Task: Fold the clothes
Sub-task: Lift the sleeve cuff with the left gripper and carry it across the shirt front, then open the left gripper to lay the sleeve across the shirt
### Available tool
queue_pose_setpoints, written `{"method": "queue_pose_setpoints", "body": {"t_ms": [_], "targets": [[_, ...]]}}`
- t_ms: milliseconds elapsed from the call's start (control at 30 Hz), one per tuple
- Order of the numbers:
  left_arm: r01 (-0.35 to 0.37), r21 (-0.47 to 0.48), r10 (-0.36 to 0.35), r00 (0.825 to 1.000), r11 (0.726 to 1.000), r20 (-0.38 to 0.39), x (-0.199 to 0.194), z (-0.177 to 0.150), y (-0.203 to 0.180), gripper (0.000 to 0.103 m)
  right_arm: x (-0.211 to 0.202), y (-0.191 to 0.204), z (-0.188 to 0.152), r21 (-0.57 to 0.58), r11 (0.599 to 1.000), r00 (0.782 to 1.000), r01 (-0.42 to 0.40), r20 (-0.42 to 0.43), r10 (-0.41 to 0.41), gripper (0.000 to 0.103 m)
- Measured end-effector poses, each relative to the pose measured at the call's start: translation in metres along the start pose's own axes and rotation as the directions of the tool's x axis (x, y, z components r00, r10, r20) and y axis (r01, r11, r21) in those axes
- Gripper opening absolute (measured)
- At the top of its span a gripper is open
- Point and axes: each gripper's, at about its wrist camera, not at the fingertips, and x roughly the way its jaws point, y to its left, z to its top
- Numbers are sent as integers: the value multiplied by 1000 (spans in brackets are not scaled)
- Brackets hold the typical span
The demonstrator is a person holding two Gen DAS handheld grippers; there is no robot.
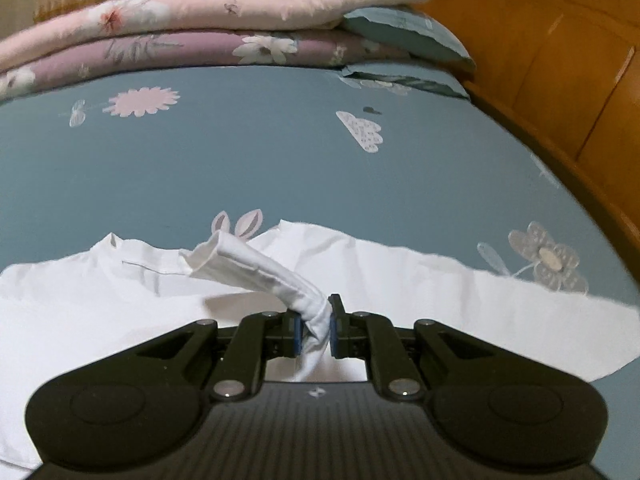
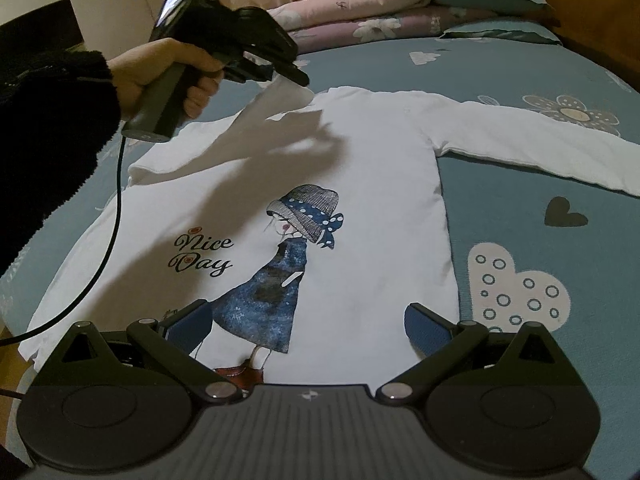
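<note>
Blue patterned bedsheet [image 2: 520, 184] lay under a white shirt [image 2: 360, 184] spread flat, print side up; folded quilts [image 1: 192, 36] were stacked at the far edge beside a wooden headboard [image 1: 560, 60].

Left gripper [image 1: 314, 326] was clenched on the shirt's left sleeve [image 1: 256, 272]; the cuff stuck out ahead of the jaws and drooped over the shirt's shoulder area; seen from the right wrist, a hand [image 2: 160, 76] in a dark fuzzy sleeve [image 2: 48, 128] held that gripper above the shirt's upper left, casting a shadow across the chest; right gripper [image 2: 308, 322] hovered over the shirt's hem with its jaws spread wide and nothing between the pads but the printed girl [image 2: 280, 264] below; the other sleeve [image 2: 540, 148] lay stretched out well beyond the right jaw.
</note>
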Motion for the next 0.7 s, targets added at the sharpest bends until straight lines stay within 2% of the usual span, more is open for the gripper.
{"method": "queue_pose_setpoints", "body": {"t_ms": [167,300,433,567,700], "targets": [[8,75,-10,1000,997,20,-7,-7,-18,25,-4,7,1,-26,1000,1000,17,-7,-17,103],[54,131,-61,997,990,49,-23,-12,-26,41,-6,14,3,-45,998,999,34,-10,-34,103],[92,184,-108,991,979,76,-44,-18,-24,46,-9,21,6,-64,997,999,50,-4,-50,103],[70,205,-92,991,976,100,-67,-24,-1,53,-12,24,9,-60,996,998,60,-1,-60,103],[-5,199,-17,994,980,108,-86,-36,35,60,-13,27,11,-52,997,998,64,-2,-64,103]]}}
